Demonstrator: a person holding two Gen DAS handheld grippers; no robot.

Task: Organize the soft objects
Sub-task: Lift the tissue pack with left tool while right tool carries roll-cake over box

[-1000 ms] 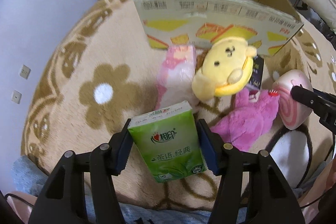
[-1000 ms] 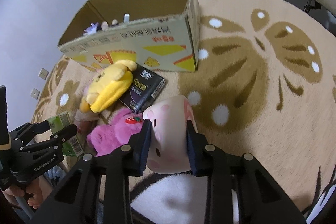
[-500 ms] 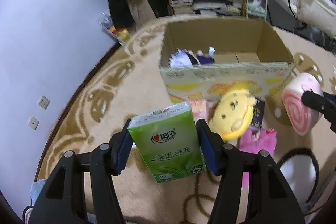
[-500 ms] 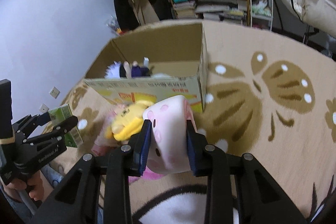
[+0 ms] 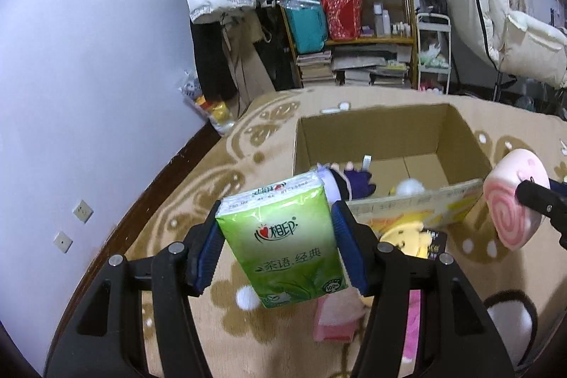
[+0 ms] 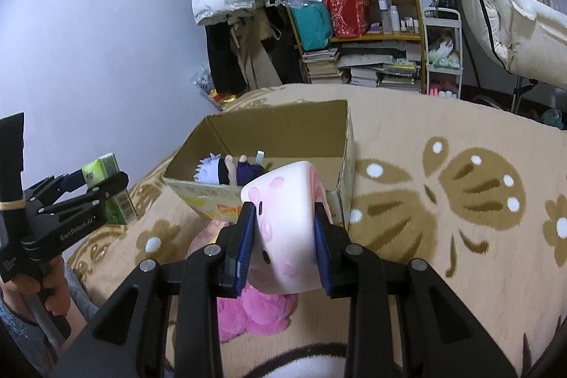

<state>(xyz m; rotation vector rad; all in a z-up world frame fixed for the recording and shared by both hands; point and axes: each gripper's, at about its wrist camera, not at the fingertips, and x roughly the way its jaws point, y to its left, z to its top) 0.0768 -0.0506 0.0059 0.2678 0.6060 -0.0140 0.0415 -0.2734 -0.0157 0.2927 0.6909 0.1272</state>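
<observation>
1. Your left gripper [image 5: 280, 245] is clamped on the green tissue pack [image 5: 283, 241], pads pressed flat against its two sides, the pack upright between them.
2. Your right gripper [image 6: 283, 245] is squeezed narrow on the pink swirl plush [image 6: 287, 229], and its soft body bulges out above the pads.
3. A second ago both sets of jaws looked down at the rug [image 6: 443, 236] with the floor toys right behind their loads. Both have since lifted and tipped up, so the open cardboard box [image 5: 386, 144] now sits beyond the fingertips, its inside in plain view.
4. That likely means pickup is done and you are mid-carry: both items look clear of the rug, with the box mouth ahead of and below each load.
5. Inside the box, a small doll [image 6: 226, 170] already lies by the near wall. The far half looks free.
6. Below and behind your jaws, the yellow plush [image 5: 407, 236] and the pink fluffy toy [image 6: 255, 310] are left on the rug, so more trips remain.
</observation>
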